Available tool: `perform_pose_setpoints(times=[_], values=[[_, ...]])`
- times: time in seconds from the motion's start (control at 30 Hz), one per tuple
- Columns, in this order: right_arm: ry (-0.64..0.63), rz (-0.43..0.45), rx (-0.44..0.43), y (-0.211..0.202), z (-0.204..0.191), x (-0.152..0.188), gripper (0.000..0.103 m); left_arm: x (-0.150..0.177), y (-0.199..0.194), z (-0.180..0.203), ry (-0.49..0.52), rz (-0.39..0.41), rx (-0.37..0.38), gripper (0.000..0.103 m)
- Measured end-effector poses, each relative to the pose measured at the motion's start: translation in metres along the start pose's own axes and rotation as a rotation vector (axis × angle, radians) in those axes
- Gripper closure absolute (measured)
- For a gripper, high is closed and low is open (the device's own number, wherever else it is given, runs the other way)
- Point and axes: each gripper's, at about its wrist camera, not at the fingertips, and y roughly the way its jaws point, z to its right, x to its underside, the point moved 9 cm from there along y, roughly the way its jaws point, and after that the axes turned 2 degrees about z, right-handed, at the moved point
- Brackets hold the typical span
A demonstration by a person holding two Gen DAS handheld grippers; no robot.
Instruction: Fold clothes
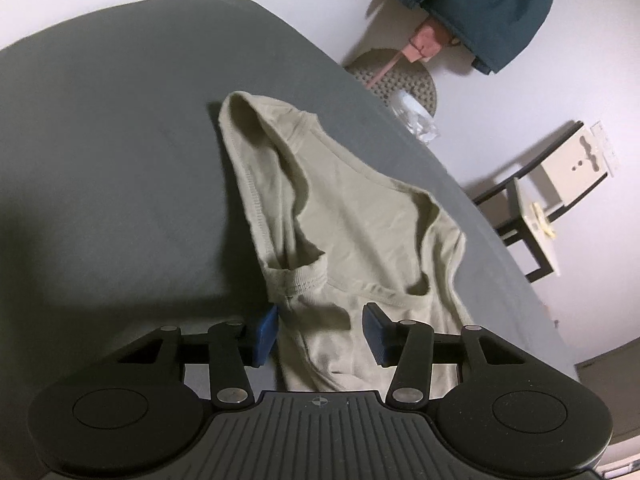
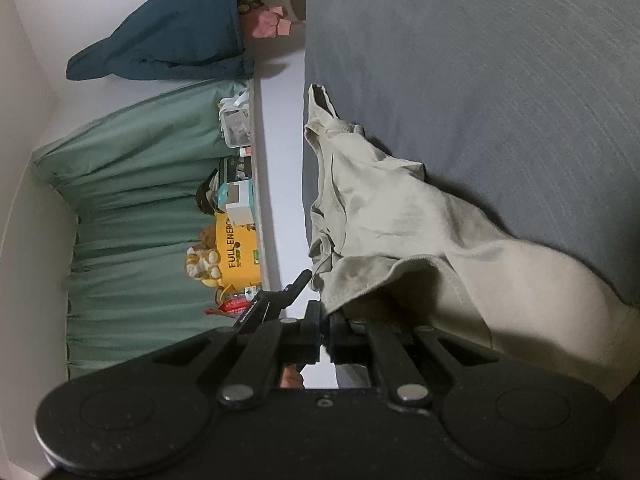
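A pale khaki shirt (image 1: 352, 216) lies crumpled on the grey sheet (image 1: 112, 152), its ribbed collar close in front of my left gripper (image 1: 320, 334). The left gripper is open, with blue pads (image 1: 266, 336) on either side of the shirt's near fabric and not pinching it. In the right wrist view the same shirt (image 2: 400, 220) stretches away along the grey sheet (image 2: 500, 80). A hem of it runs into my right gripper (image 2: 326, 332), whose fingers are shut on that edge. Part of the shirt drapes over the right finger.
A dark teal garment (image 1: 488, 12) hangs on the white wall beyond the sheet's edge. A small black-framed stand with a white box (image 1: 560, 184) sits lower right. The right wrist view shows a green curtain (image 2: 140, 220) and a shelf with a yellow box (image 2: 236, 252).
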Motion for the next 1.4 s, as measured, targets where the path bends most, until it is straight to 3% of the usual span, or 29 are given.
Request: perform_pose_setpoints(times=[0.17,0.27,0.43,0.63,0.9,1.03,1.1,1.27,1.4], values=[[-0.002,0.005,0.010,0.001,0.003,-0.002,0.098,0.003,0.000,0.003,0.068,0.031,-0.034,0.055],[-0.001,0.008,0.017,0.001,0.006,-0.003,0.097,0.000,-0.004,0.006,0.084,0.045,-0.016,0.056],[-0.009,0.014,0.028,0.000,0.009,-0.004,0.097,0.000,-0.007,0.003,0.052,0.045,0.021,0.055],[0.000,0.029,0.042,0.003,0.013,-0.006,0.097,0.010,-0.007,-0.013,0.054,0.028,-0.015,0.055],[0.000,0.021,0.040,0.004,0.014,-0.003,0.097,0.012,0.004,-0.004,0.072,0.038,-0.053,0.056],[0.002,0.018,0.039,0.005,0.015,-0.003,0.097,0.013,0.010,0.001,0.082,0.044,-0.071,0.087],[-0.004,0.017,0.038,0.005,0.015,-0.003,0.097,0.014,0.012,0.003,0.087,0.047,-0.080,0.098],[-0.054,0.013,0.041,0.004,0.010,-0.002,0.097,0.007,0.007,0.009,0.140,0.088,-0.107,0.100],[-0.265,-0.043,0.031,0.014,-0.016,0.011,0.097,-0.006,-0.005,0.005,0.138,0.105,-0.113,0.100]])
